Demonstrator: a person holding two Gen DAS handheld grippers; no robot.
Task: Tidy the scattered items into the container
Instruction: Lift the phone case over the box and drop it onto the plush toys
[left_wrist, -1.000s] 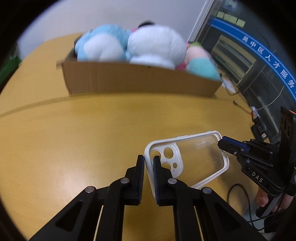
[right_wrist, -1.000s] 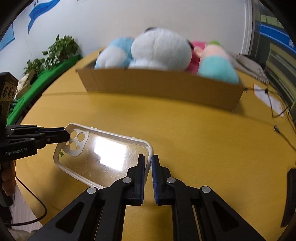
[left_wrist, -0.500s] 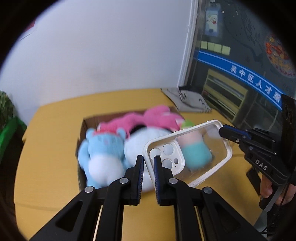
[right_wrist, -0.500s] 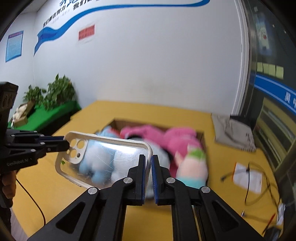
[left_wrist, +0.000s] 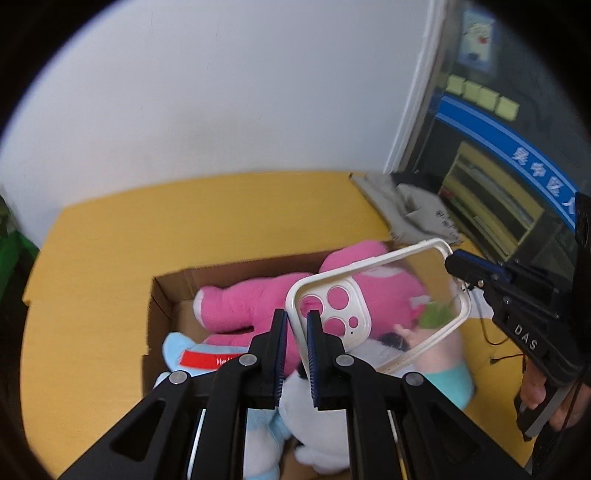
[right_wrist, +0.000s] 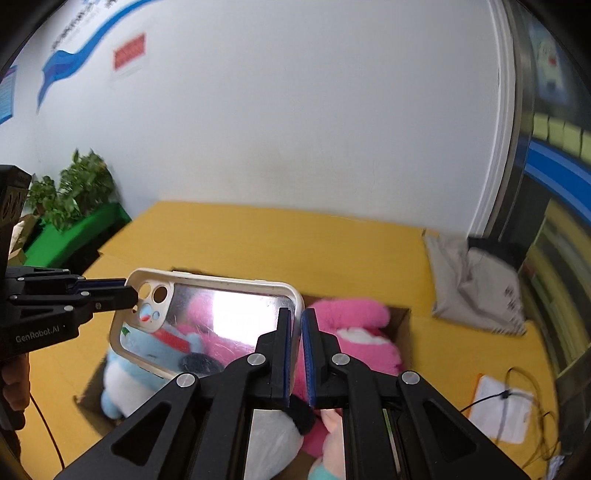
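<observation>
Over a yellow table (left_wrist: 110, 258), above the cardboard box (left_wrist: 162, 295) of plush toys (left_wrist: 251, 306), both tongs, left (left_wrist: 295, 325) and right (right_wrist: 293, 325), pinch opposite rims of the light, stiffish, slippery phone case (left_wrist: 388, 295), best gripped at its edges.

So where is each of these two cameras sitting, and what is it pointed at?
Left wrist: on the left gripper, looking down into the cardboard box; the right gripper and a hand show.
Right wrist: on the right gripper, same box; left gripper shows.
Both share the phone case and pink plush.
</observation>
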